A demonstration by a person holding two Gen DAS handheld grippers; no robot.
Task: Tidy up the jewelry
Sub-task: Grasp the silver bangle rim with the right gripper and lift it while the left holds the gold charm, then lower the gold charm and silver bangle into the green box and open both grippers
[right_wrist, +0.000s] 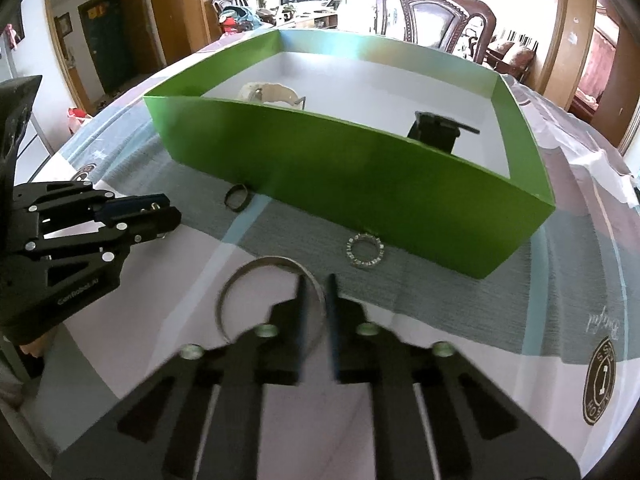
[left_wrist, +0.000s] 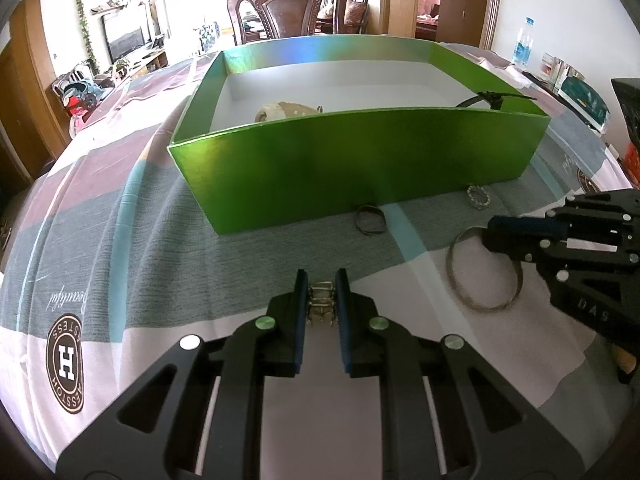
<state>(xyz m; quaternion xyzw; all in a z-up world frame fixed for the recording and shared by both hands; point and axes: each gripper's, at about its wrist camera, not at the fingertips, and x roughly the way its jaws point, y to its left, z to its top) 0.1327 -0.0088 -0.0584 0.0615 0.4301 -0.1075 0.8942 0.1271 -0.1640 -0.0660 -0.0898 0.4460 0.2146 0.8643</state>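
My left gripper (left_wrist: 322, 276) is shut on a small gold openwork ring (left_wrist: 321, 300) that rests low on the tablecloth. To its right, my right gripper (left_wrist: 494, 226) grips the rim of a large silver bangle (left_wrist: 484, 276). In the right wrist view the right gripper (right_wrist: 316, 280) pinches the bangle (right_wrist: 240, 280) at its right side, and the left gripper (right_wrist: 170, 208) shows at the left. Behind stands an open green box (left_wrist: 360, 160) (right_wrist: 360, 168) holding a beige strap (left_wrist: 280, 110) and a black watch (right_wrist: 436, 130).
A dark ring (left_wrist: 370, 220) (right_wrist: 238, 197) and a rhinestone ring (left_wrist: 478, 197) (right_wrist: 366, 250) lie on the cloth just in front of the box's near wall. A water bottle (left_wrist: 523, 42) and packages stand at the far right. A carved wooden chair (left_wrist: 286, 8) is behind the table.
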